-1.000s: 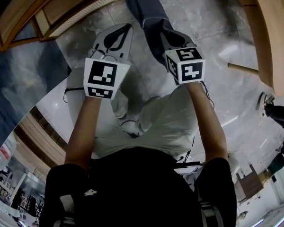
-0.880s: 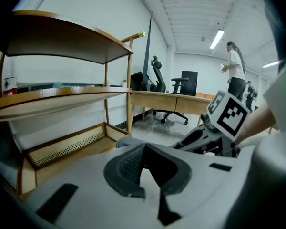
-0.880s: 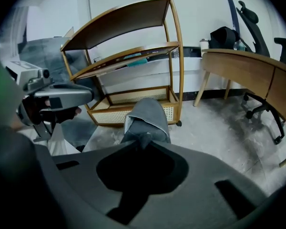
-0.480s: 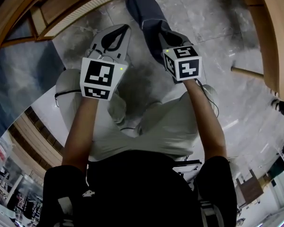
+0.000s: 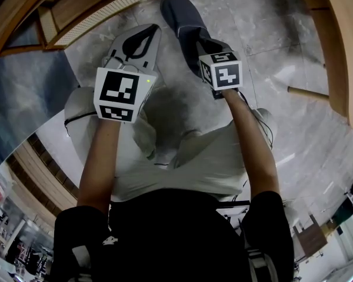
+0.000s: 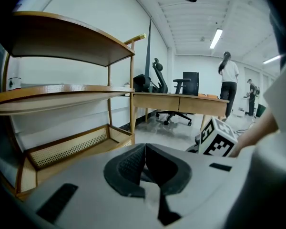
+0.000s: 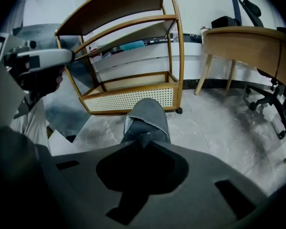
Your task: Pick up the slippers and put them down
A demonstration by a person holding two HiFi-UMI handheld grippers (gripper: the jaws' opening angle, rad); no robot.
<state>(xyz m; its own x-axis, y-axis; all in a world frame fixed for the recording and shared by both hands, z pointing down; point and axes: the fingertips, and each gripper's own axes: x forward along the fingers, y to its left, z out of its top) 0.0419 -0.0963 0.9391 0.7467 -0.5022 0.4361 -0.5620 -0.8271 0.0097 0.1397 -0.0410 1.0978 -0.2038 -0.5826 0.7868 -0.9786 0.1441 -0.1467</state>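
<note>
One slipper (image 7: 146, 116) is showing, dark grey, and you are gripping it with the right gripper (image 7: 143, 138). Its jaws are pressing almost together on the near end of the slipper. The rest of it is reaching straight ahead of the jaws, with the toe away from you. I cannot tell whether the toe is touching the floor (image 7: 219, 128) or hanging just above it. Ahead of these jaws, beyond the toe, a wooden shelf (image 7: 133, 93) is standing with its cane-panelled bottom tier facing you. To the right of the jaws a desk (image 7: 248, 42) is standing on thin legs.

The left gripper (image 6: 144, 146) is carrying nothing. Its jaws are meeting tip to tip, with nothing between them, and they are pointing out over the floor. To the left of these jaws the same shelf is standing near. Far ahead of them a chair (image 6: 158, 78) is sitting beside the desk, and a person (image 6: 228, 78) is standing well beyond it. Just to the right of the left jaws the marker cube (image 6: 218, 138) of the right gripper is showing, so the two grippers are working side by side, near each other but apart. In the head view the slipper is sticking out past the right jaws, further than the left jaws are reaching.
</note>
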